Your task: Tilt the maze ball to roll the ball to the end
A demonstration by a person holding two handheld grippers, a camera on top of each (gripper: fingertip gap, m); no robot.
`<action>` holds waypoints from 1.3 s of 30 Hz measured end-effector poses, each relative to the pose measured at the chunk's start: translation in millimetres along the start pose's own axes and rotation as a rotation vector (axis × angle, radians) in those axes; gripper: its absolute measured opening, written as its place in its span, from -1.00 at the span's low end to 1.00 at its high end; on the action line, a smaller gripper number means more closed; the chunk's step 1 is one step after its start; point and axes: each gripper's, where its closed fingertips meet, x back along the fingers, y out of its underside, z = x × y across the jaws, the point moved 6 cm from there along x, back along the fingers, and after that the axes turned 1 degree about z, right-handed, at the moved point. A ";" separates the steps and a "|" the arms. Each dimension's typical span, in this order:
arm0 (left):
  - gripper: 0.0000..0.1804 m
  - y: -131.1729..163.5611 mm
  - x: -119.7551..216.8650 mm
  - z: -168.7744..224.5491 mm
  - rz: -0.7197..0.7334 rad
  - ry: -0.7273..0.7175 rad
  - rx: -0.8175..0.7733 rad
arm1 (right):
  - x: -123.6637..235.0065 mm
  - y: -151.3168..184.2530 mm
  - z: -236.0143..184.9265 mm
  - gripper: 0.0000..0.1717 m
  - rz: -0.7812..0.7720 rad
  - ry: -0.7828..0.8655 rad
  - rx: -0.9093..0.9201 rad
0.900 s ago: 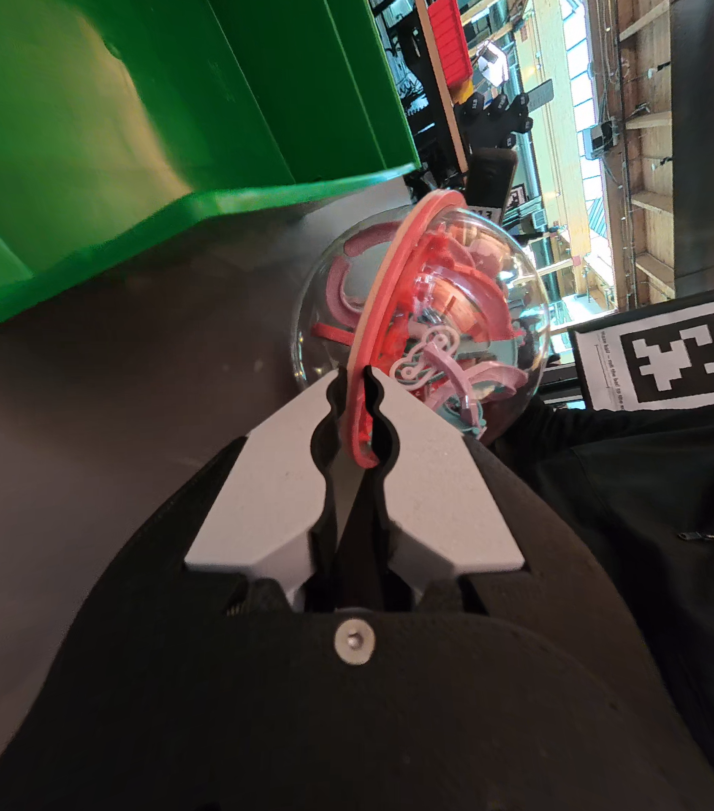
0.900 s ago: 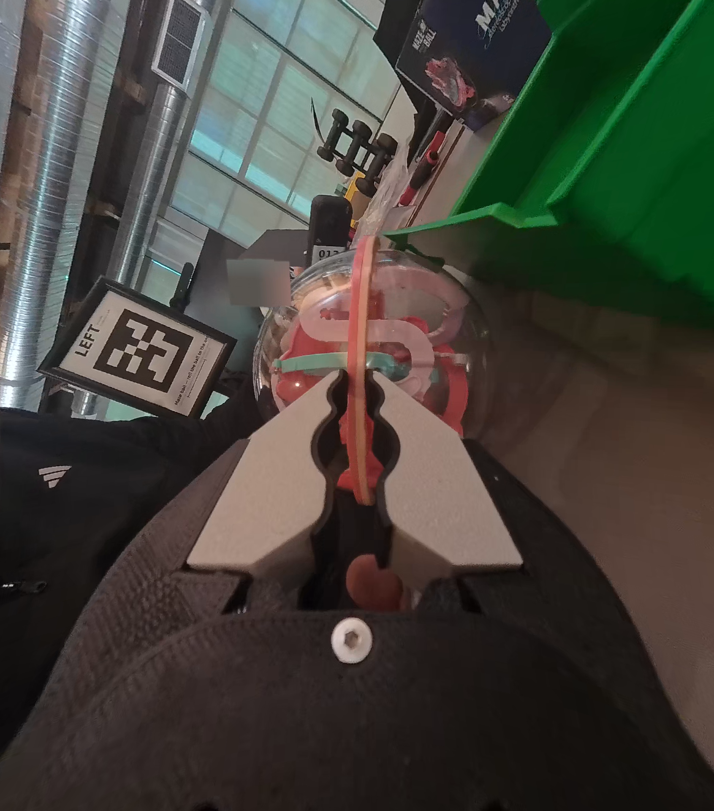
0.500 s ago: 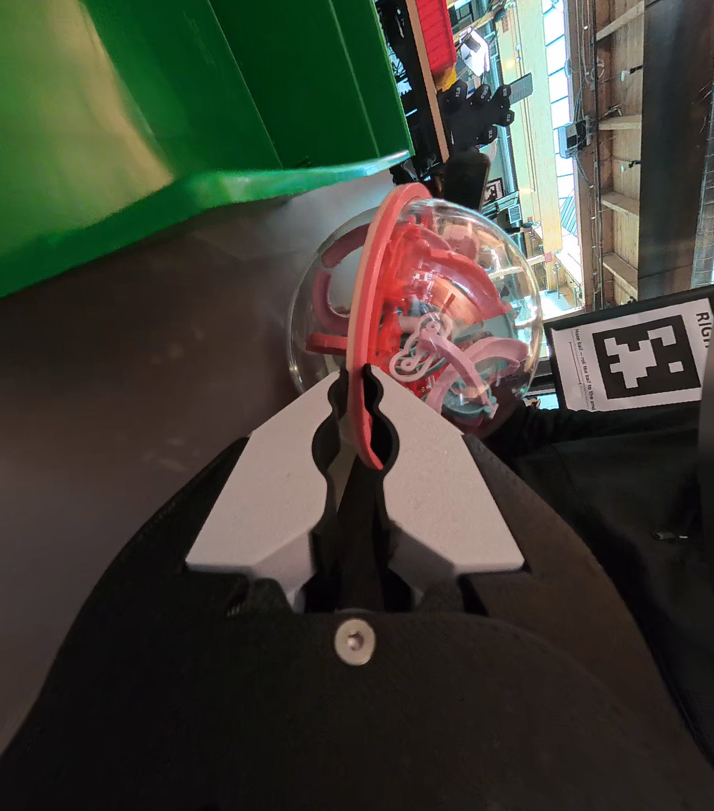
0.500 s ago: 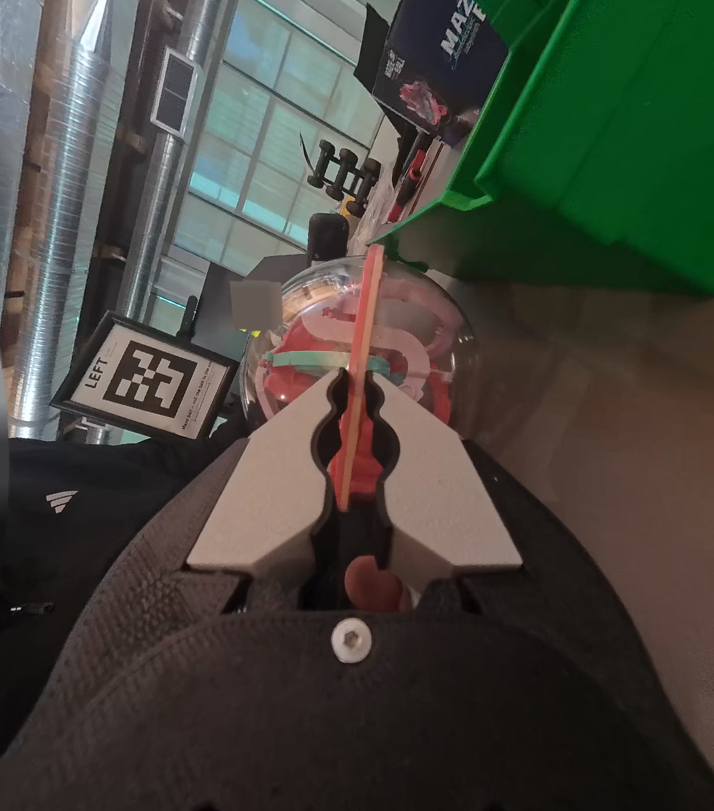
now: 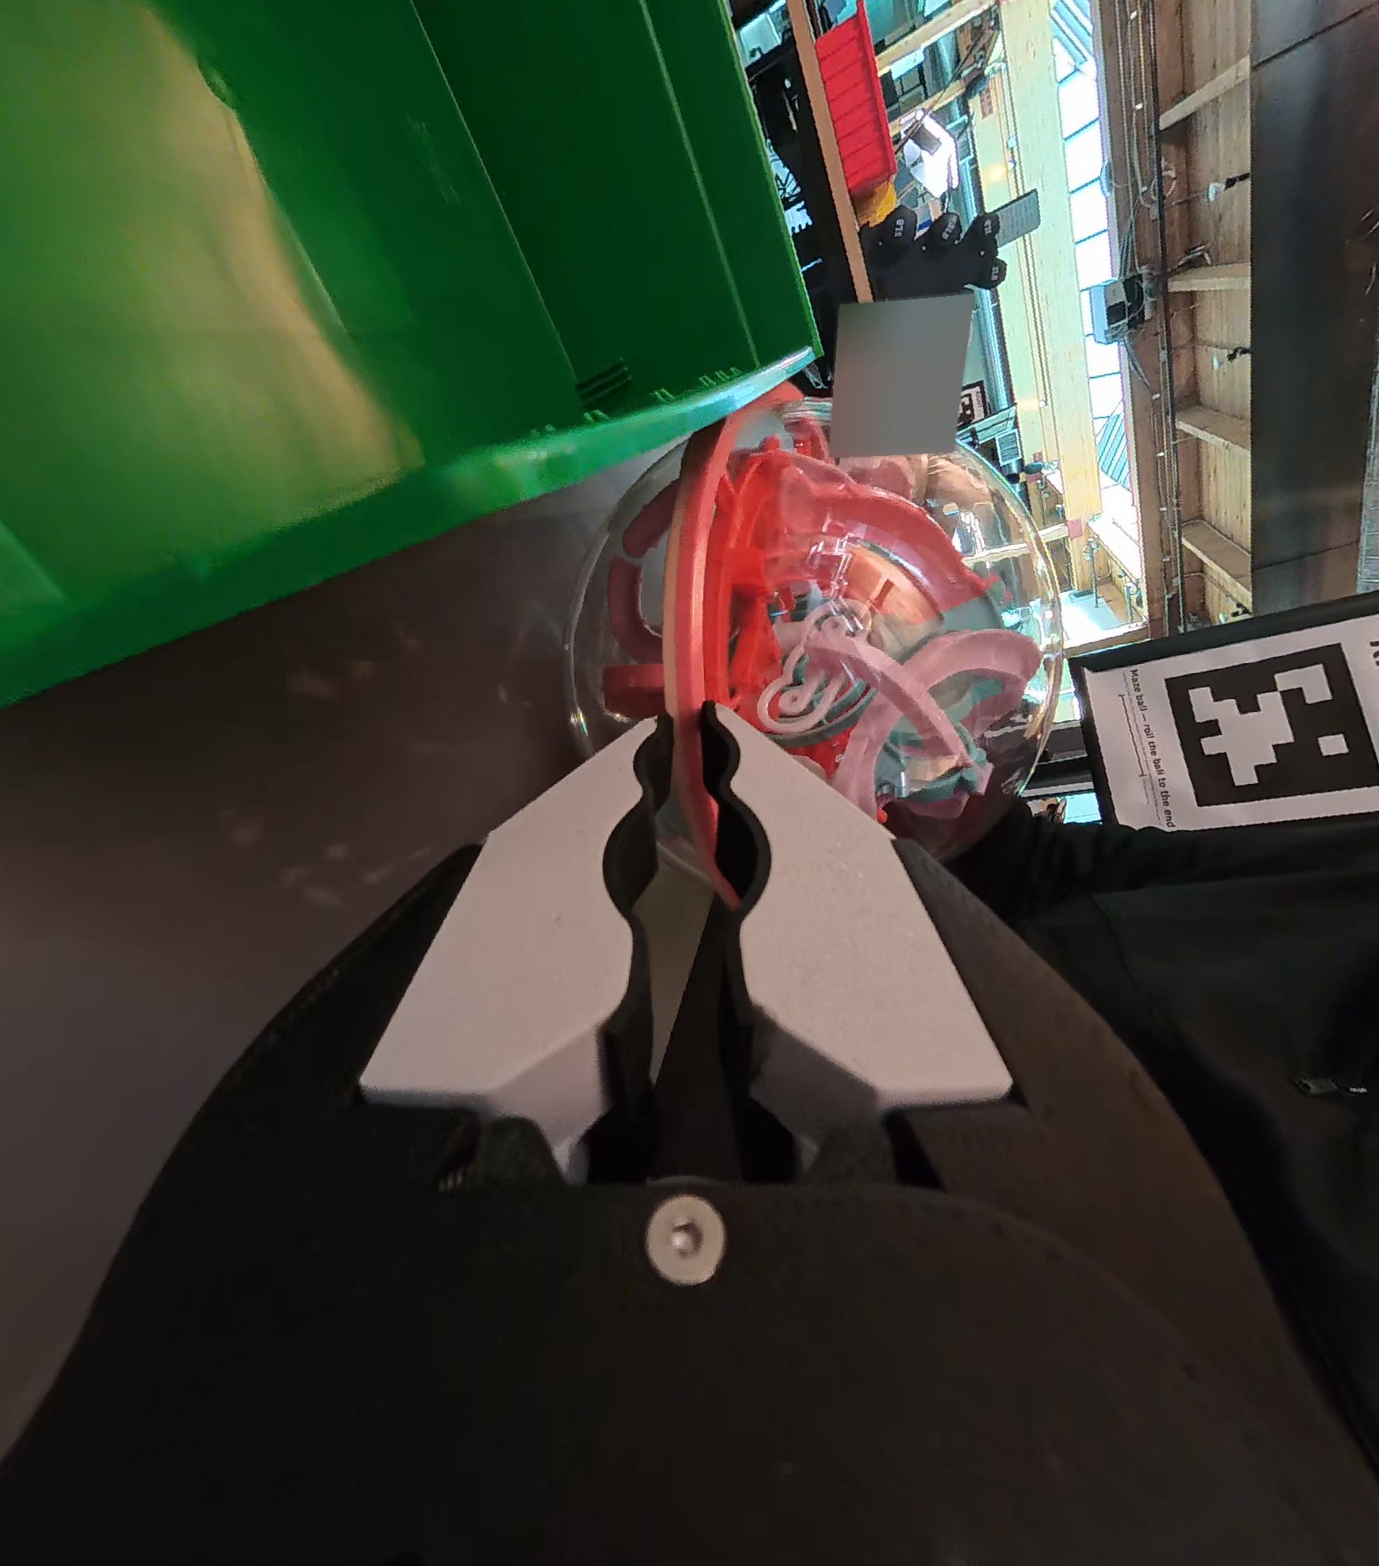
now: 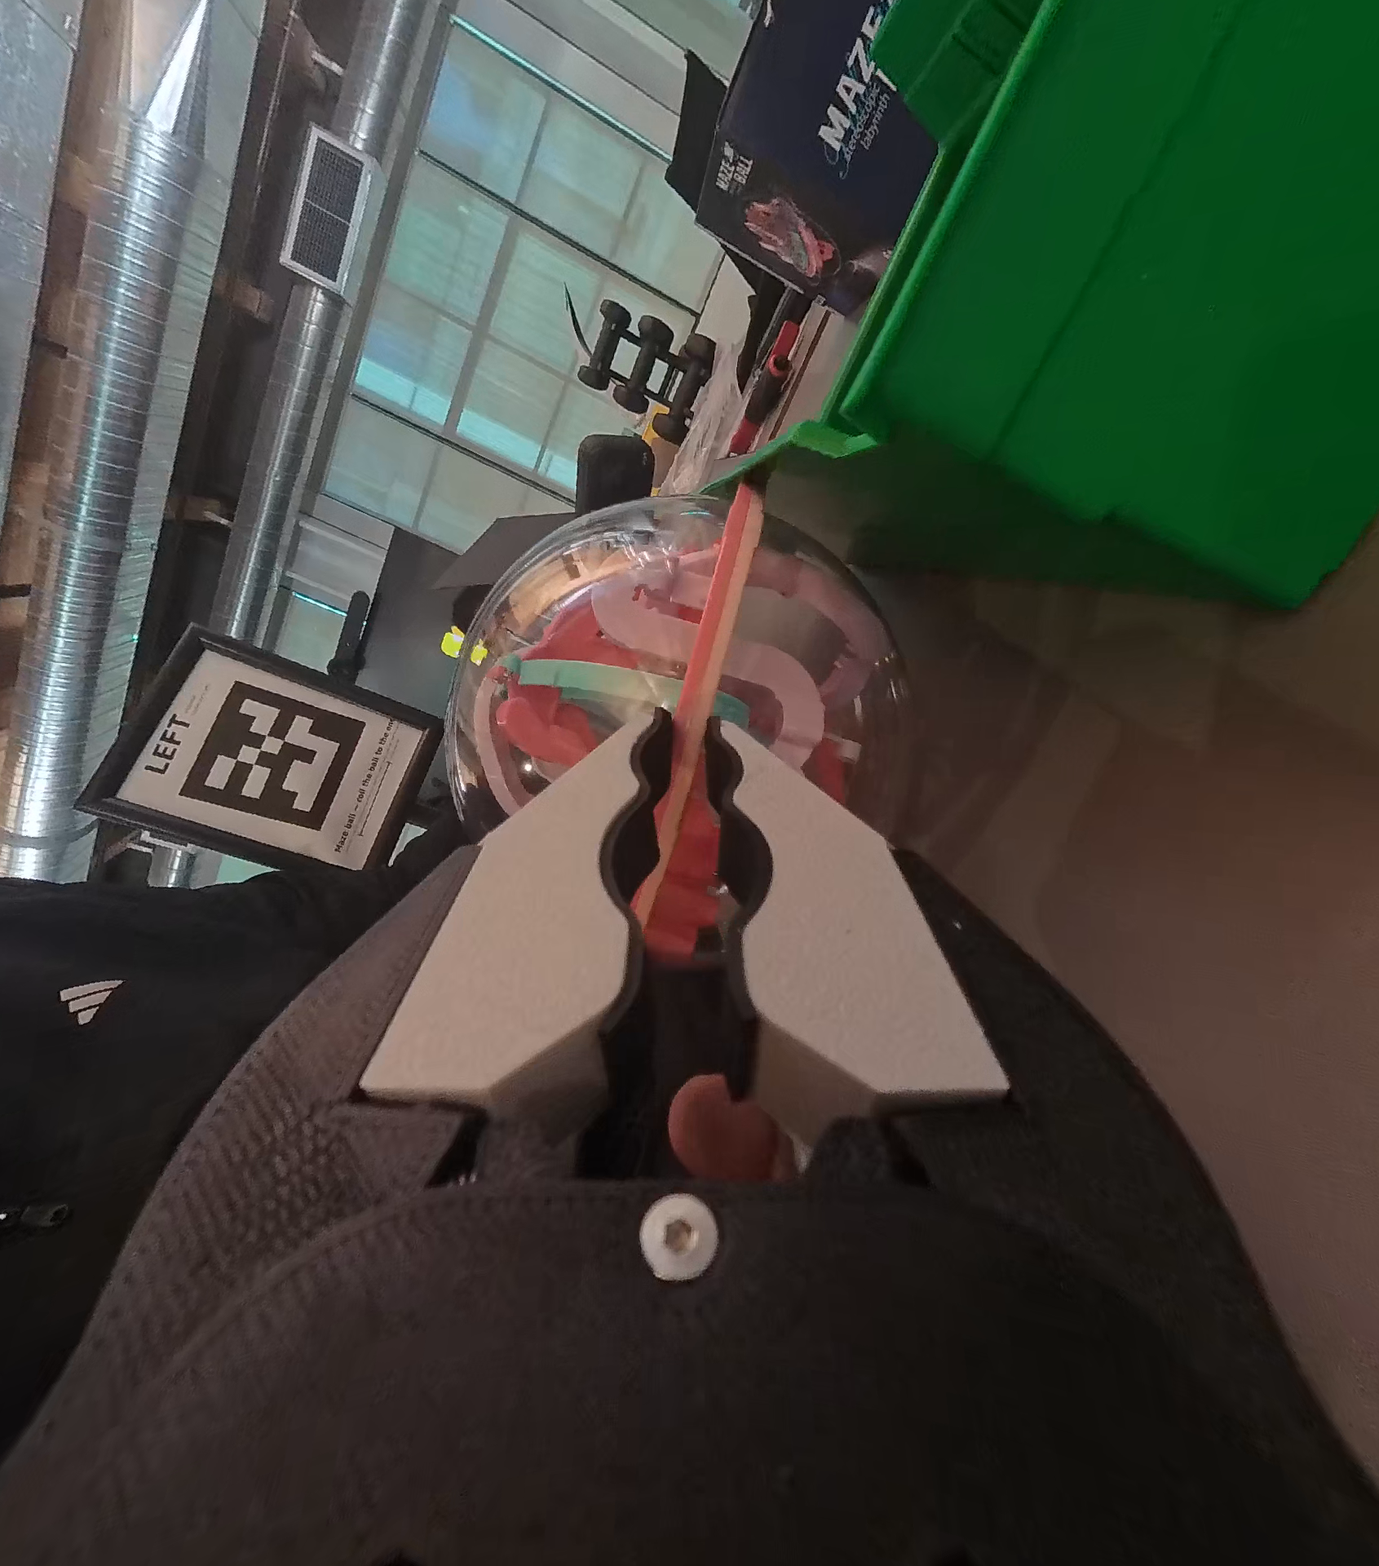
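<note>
Counting one maze ball (image 5: 821, 627), a clear plastic sphere packed with curling red, pink and teal tracks and girdled by one thin red equatorial rim (image 5: 690, 593). Hanging above a dull grey-brown table (image 5: 203, 805), just beside one glossy green plastic bin (image 5: 287, 297). Being pinched on that rim from two opposite sides: left gripper (image 5: 687, 720) narrowed onto it, both wavy black pads pressing the flat ring; right gripper (image 6: 690, 724) likewise nearly closed, its scalloped pads clamping the same ring edge-on. Showing two pairs of matte grey wedge-shaped fingers (image 6: 550, 864) on coarse black bodies. Standing behind, two black-framed square marker cards (image 5: 1262, 720) (image 6: 262, 754), one per view. Resting farther off, one dark printed cardboard box (image 6: 813, 152) and a row of black dumbbells (image 6: 647, 356).
</note>
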 end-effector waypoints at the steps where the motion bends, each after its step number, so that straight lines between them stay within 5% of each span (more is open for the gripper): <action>1: -0.95 -0.4 -0.2 0.0 -0.001 0.000 -0.001 | 0.1 -0.2 0.4 -0.93 0.000 -0.001 0.000; 39: -0.95 -5.7 -1.2 1.0 0.004 0.010 0.004 | 2.8 3.4 4.4 -0.94 -0.003 0.009 -0.020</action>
